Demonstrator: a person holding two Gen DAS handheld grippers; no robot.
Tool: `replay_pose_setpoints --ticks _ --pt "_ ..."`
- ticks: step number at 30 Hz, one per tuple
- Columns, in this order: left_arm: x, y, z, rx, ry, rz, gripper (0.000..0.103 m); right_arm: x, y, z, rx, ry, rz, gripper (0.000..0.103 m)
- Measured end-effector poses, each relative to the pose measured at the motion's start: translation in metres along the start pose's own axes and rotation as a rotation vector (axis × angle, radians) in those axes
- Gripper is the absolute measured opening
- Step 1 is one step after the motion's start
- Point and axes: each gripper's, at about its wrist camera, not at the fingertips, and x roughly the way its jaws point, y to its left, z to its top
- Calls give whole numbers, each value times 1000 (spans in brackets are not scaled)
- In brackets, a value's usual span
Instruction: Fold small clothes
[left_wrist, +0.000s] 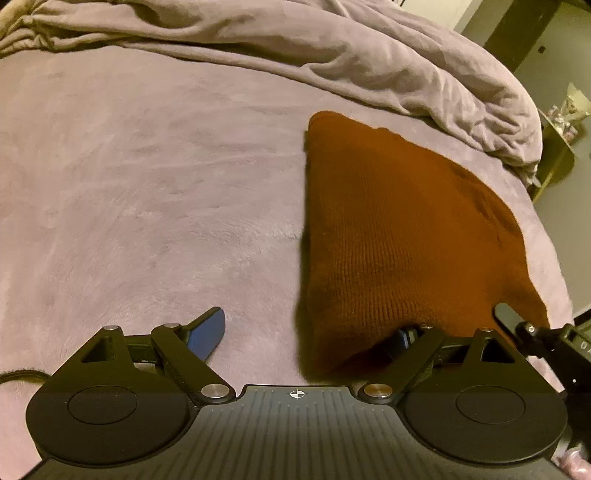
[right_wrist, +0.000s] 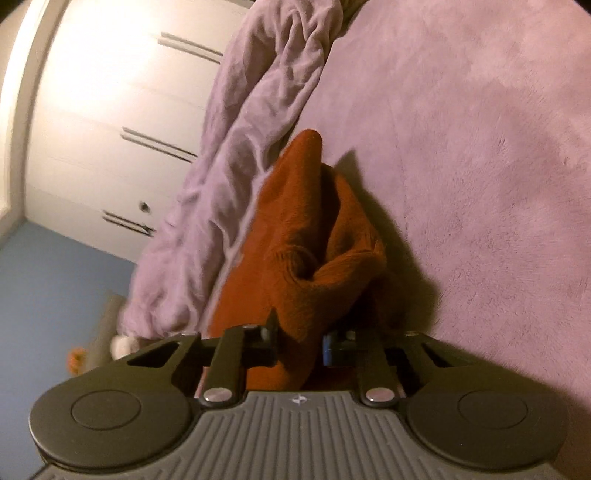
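A rust-brown knit garment (left_wrist: 399, 229) lies on the lilac bed cover (left_wrist: 147, 184), its near end lifted and bunched. My left gripper (left_wrist: 306, 336) stands open wide. Its left blue pad (left_wrist: 207, 332) rests over bare cover, and its right finger (left_wrist: 404, 338) is half hidden under the garment's near edge. In the right wrist view my right gripper (right_wrist: 299, 338) is shut on a fold of the knit garment (right_wrist: 306, 229), which puckers up just beyond the fingers. A black part of the right gripper (left_wrist: 517, 325) shows at the garment's near right corner.
A crumpled lilac duvet (left_wrist: 332, 48) is heaped along the far side of the bed. The bed's edge (left_wrist: 546, 236) runs close to the garment, with a small gold-coloured stand (left_wrist: 557, 147) beyond it. White wardrobe doors (right_wrist: 110, 129) and a blue floor (right_wrist: 55, 288) lie past the duvet.
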Motion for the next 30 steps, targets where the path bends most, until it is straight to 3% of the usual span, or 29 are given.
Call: replay_pose_setpoints --ticks 3,7,12,16,19,22,25,26,30 --pt "-7 6 5 -20 -18 -14 91 0 10 2 -15 19 47 14" --pt "-17 25 12 -78 -31 -46 91 0 7 3 67 56 193 14" --pt "-13 32 9 -55 11 -54 92 14 -4 -1 -41 134 48 14" --pt "-14 37 4 -32 21 -43 94 8 8 -2 -155 144 12 15" --pt "-23 43 5 -8 15 -47 94 -6 18 4 -229 153 -16 22" --pt "-39 49 3 21 -12 -5 93 -32 22 12 -268 143 -38 32" --pt "-58 54 6 32 -117 112 94 -52 26 18 -338 77 -99 38" --pt "-61 53 9 29 -138 98 95 -56 29 21 -348 53 -104 39" --pt "-48 35 25 33 -69 -18 95 -39 38 37 -309 41 -83 39"
